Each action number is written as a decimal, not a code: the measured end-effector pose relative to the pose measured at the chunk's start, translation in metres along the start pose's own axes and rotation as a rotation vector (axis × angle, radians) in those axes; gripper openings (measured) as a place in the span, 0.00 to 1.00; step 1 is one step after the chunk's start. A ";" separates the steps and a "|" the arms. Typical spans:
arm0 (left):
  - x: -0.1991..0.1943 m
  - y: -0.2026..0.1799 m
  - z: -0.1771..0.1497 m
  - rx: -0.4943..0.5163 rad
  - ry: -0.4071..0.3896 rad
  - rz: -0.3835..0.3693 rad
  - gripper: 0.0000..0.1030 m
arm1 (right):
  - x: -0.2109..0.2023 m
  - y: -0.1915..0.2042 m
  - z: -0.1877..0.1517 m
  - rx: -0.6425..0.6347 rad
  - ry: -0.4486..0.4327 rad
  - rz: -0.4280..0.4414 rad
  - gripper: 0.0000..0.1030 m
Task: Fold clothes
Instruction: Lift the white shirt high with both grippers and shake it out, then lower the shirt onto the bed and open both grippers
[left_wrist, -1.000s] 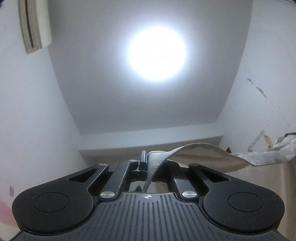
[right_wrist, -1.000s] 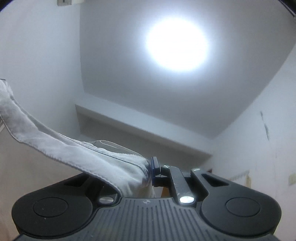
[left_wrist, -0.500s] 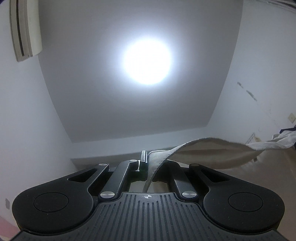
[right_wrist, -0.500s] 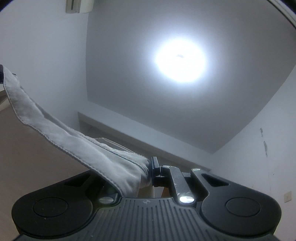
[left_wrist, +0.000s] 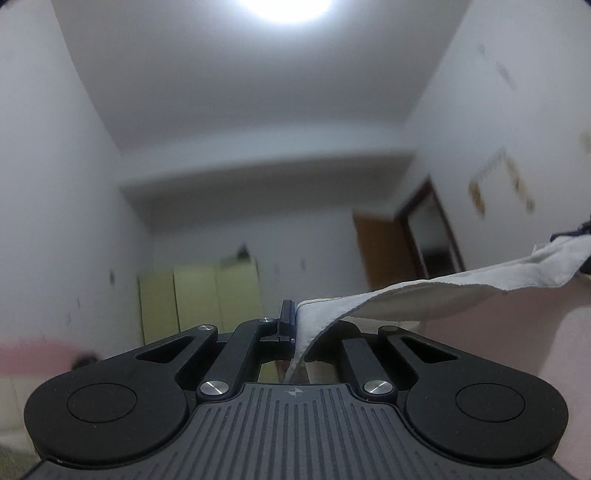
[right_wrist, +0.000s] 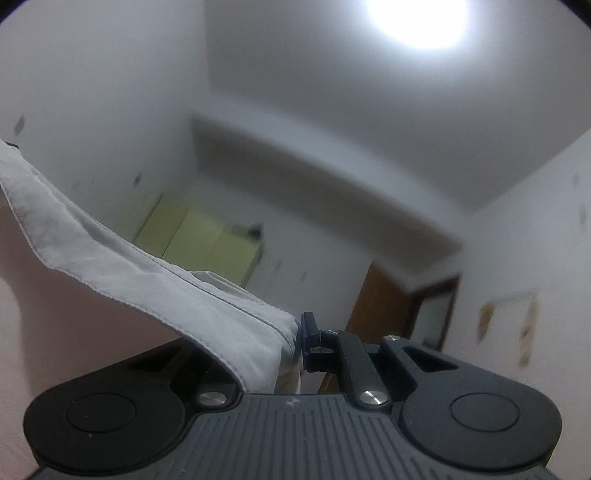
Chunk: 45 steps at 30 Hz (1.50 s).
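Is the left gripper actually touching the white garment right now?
Touching. The left wrist view shows the left gripper shut on the white garment, the cloth's edge pinched between its fingers and stretching off to the right.

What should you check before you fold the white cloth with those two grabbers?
1. Left gripper shut on the cloth: ok.
2. Right gripper shut on the cloth: ok.
3. Cloth stretched between the two grippers, no big sag at the held edge: ok.
4. Surface to lay the cloth on: cannot tell, both cameras look up at the walls and ceiling.
5. Rest of the cloth hanging free, not twisted: cannot tell, it is out of view.
6. Sharp picture: not ok, the room is blurred.
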<state>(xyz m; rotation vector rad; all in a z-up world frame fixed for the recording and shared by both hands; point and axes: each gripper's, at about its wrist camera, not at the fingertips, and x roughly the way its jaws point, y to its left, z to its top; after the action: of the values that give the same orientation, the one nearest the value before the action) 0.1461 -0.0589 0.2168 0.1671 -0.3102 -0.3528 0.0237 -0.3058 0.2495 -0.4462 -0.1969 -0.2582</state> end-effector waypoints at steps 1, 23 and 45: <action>0.018 -0.003 -0.017 -0.001 0.045 -0.002 0.02 | 0.019 0.008 -0.016 -0.003 0.037 0.013 0.09; 0.172 0.001 -0.387 0.029 0.933 -0.026 0.24 | 0.238 0.239 -0.394 -0.315 0.749 0.282 0.13; 0.103 0.011 -0.296 -0.034 0.688 -0.178 0.49 | 0.154 0.144 -0.291 0.161 0.698 0.535 0.35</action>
<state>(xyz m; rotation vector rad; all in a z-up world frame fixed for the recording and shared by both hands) 0.3381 -0.0544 -0.0310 0.2725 0.3919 -0.4540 0.2496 -0.3419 -0.0279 -0.2152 0.5776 0.1369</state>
